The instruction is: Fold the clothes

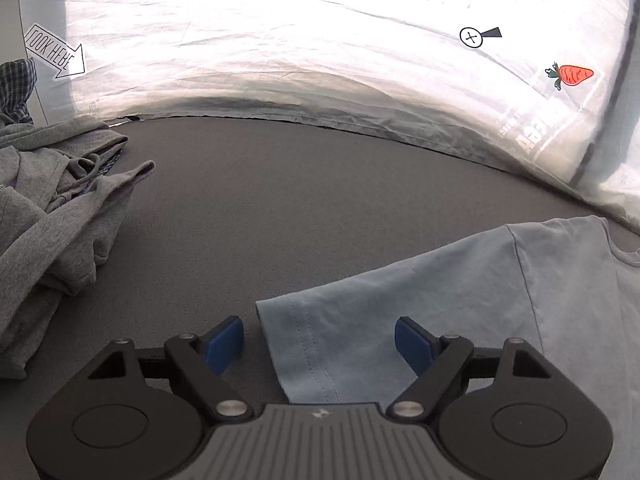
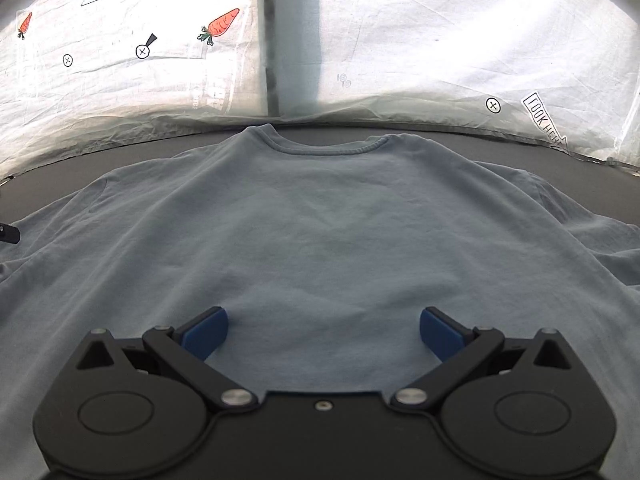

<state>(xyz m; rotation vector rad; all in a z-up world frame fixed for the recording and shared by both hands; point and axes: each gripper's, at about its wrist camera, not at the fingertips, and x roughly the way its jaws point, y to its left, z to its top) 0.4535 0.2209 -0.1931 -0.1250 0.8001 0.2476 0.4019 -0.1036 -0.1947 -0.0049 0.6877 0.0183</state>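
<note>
While the dark table (image 1: 280, 200) carries a light blue T-shirt (image 2: 320, 220) spread flat, collar at the far edge, grey clothes (image 1: 52, 220) lie heaped at far left. Left gripper (image 1: 319, 344) is spread astride the sleeve hem; right gripper (image 2: 323, 334) is spread above the shirt body, pinching nothing.

Grey table (image 1: 304, 200): blue T-shirt (image 2: 320, 220), grey clothes (image 1: 52, 216).

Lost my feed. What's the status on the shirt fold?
Left gripper open at sleeve. Right gripper open over shirt, flat. Grey clothes lie aside.
</note>
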